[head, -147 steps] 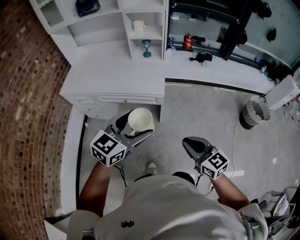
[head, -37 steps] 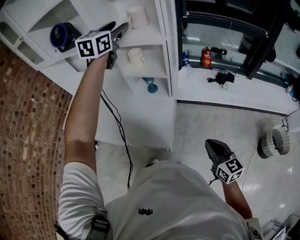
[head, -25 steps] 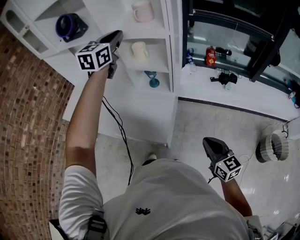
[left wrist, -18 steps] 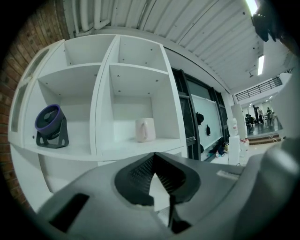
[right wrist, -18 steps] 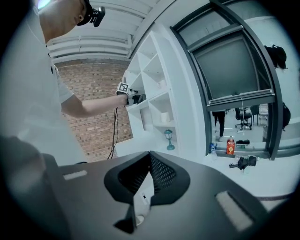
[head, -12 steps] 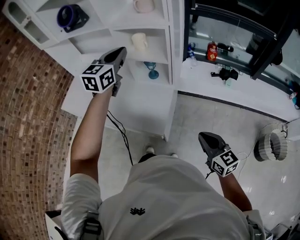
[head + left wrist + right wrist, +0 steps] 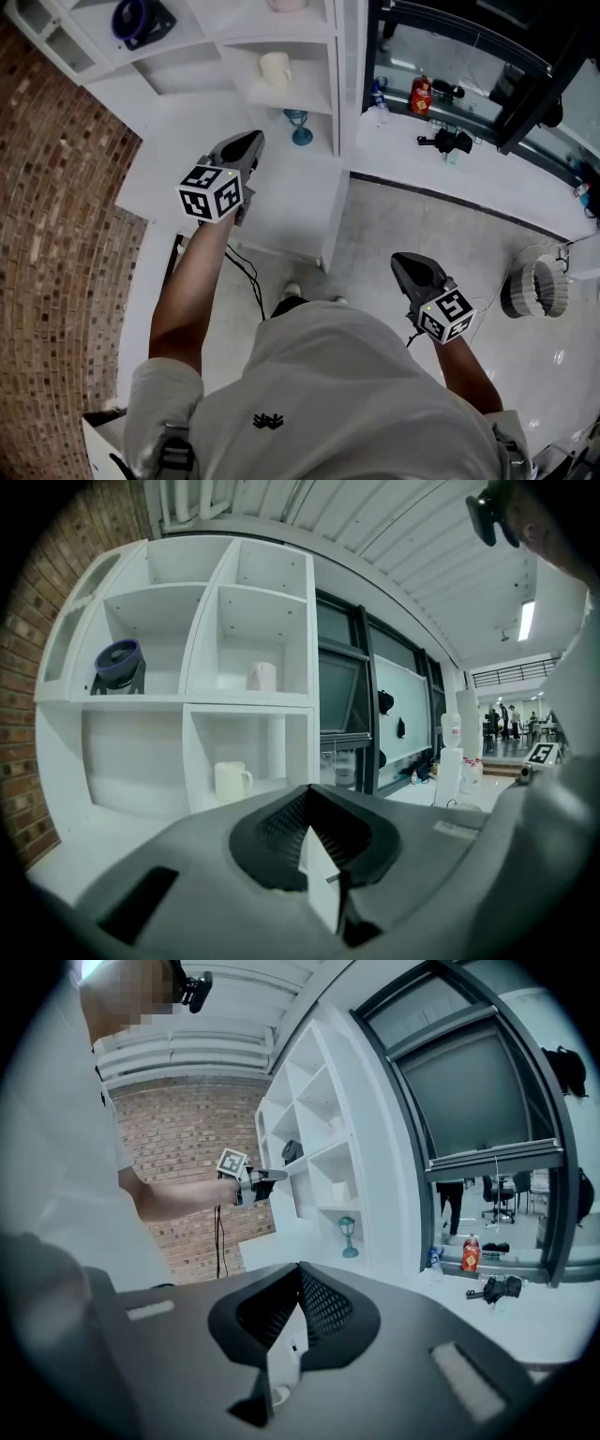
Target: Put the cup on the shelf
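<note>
Now two cream cups stand upright on a white shelf unit [image 7: 339, 56], each alone in its own compartment of the right-hand column. The lower cup [image 7: 230, 781] sits with its handle turned to the right as the left gripper view sees it. The upper cup [image 7: 262, 676] stands in the compartment directly above. One level below the lower cup is a small teal goblet [image 7: 300, 127]. To the left of the upper cup, in a wider compartment, rests a round dark blue object [image 7: 119, 663].

Neither tool touches a cup. The left gripper [image 7: 246, 148] is held out on a bare forearm above the unit's white counter [image 7: 291, 202], in front of the shelves and well apart from both cups. Its jaws are pressed together with nothing between them. A black cable [image 7: 246, 272] hangs down beneath it.

The right gripper [image 7: 405, 264] is held low at the person's right side, over the grey floor [image 7: 422, 225]. Its jaws also meet at the tips and hold nothing.

A red brick wall [image 7: 56, 234] runs along the left of the unit. To the right, a white ledge below dark-framed windows carries a red bottle [image 7: 421, 94] and a small black object [image 7: 448, 141]. A ribbed round bin [image 7: 534, 286] stands on the floor farther right. The person wears a light short-sleeved shirt.
</note>
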